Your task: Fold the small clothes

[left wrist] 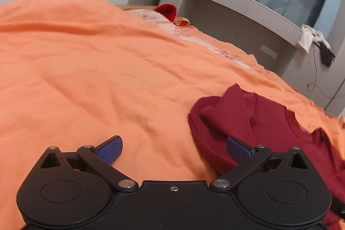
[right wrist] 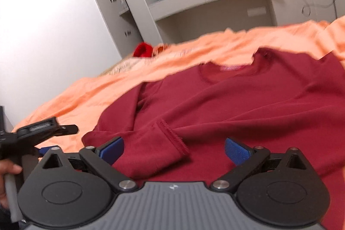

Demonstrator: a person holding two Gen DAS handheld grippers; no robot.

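Maroon sweater (right wrist: pixel 237 100) lies mid-frame on orange bedspread (left wrist: pixel 86 68), one sleeve (right wrist: pixel 151 156) folded across its body, remaining folds seemingly left; left gripper (left wrist: pixel 174 149) and right gripper (right wrist: pixel 174 150) both spread, grasping nothing.

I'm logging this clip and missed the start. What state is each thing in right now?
Left tool: open, holding nothing, over the sheet.
Right tool: open, holding nothing, above the folded-in sleeve.
Maroon sweatshirt: spread on the bed, one sleeve folded across the body.
Orange sheet: spread over the bed, wrinkled.
Red item: bunched at the far end of the bed.
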